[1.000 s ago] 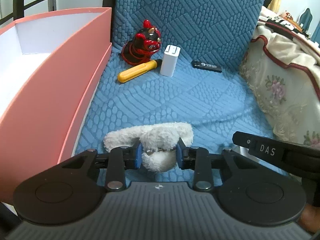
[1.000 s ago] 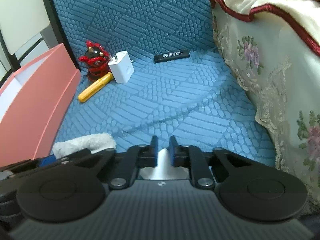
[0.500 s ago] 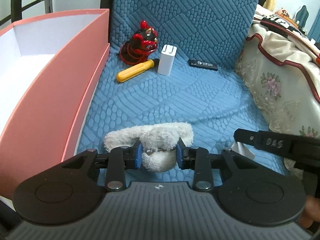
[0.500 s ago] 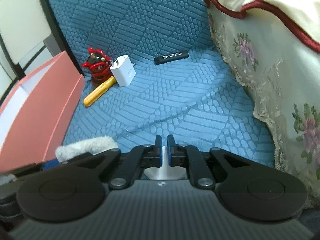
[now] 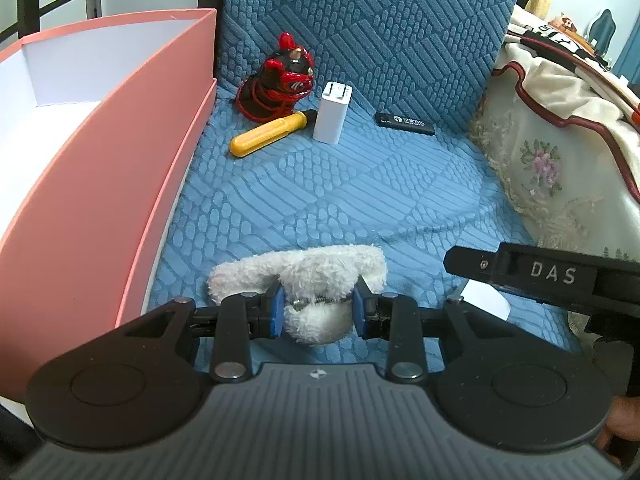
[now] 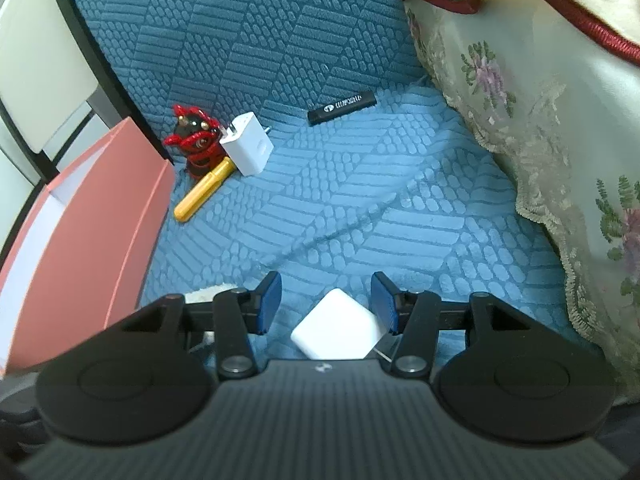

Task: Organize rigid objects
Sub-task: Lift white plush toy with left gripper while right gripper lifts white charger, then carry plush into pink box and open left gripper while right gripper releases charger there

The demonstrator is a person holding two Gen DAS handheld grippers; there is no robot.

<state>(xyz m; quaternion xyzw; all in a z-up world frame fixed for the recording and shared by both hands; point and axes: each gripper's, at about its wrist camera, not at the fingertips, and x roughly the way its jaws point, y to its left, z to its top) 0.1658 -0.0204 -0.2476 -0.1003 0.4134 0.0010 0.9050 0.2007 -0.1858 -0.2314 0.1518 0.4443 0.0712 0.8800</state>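
My left gripper (image 5: 318, 311) is shut on a white plush toy (image 5: 320, 276) that rests on the blue quilted seat (image 5: 320, 200). My right gripper (image 6: 326, 304) has its jaws opening; a small white block (image 6: 336, 330) lies on the seat between them, with neither pad pressing on it. At the back of the seat stand a red and black figurine (image 5: 282, 80), a yellow-handled tool (image 5: 266, 134), a white plug charger (image 5: 333, 112) and a black USB stick (image 5: 404, 123). The same group shows in the right wrist view: figurine (image 6: 194, 142), tool (image 6: 204, 196), charger (image 6: 248, 148), stick (image 6: 342, 106).
A large pink box (image 5: 100, 160) with a white inside stands open at the left edge of the seat. A floral lace-trimmed cloth (image 5: 560, 160) hangs along the right side. The right gripper's black body (image 5: 552, 280) reaches in at the lower right of the left wrist view.
The right gripper's jaws have parted from nearly together to wide, uncovering the white block between them, and its view has rolled a little. The left gripper stays on the plush toy.
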